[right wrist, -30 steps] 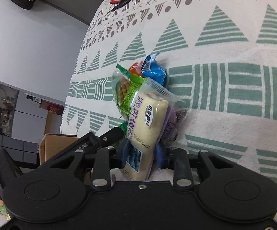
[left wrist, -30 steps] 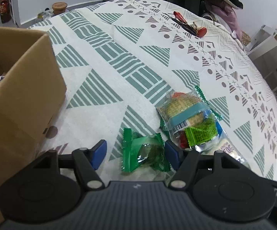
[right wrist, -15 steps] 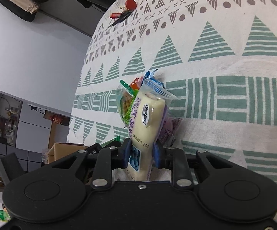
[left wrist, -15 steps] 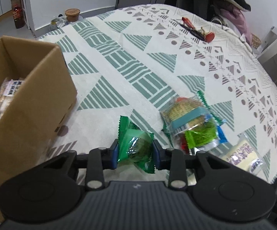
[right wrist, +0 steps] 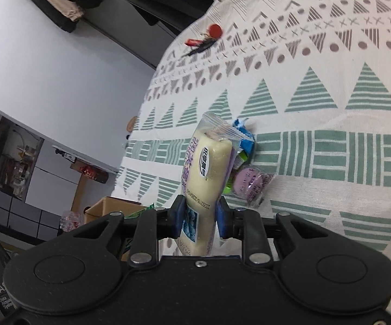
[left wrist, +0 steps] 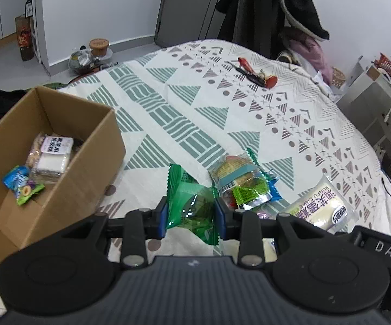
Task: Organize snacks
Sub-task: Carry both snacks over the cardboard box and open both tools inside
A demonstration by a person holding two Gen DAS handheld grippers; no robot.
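While the left view is taken first, the left gripper [left wrist: 190, 214] is seen closed on a green packet [left wrist: 192, 203], pinched across its middle and held clear of the cloth [left wrist: 168, 124] just right of the box [left wrist: 68, 178]; the packet is judged light, crinkly and slippery, so its padded centre is the better hold, not its thin sealed ends. From the right view, the right gripper [right wrist: 200, 218] is seen nearly closed on the lower end of a cream cake pack [right wrist: 207, 173], which is judged soft and crushable, so gentle pressure is advised, with other snacks [right wrist: 246, 181] left on the cloth behind it.
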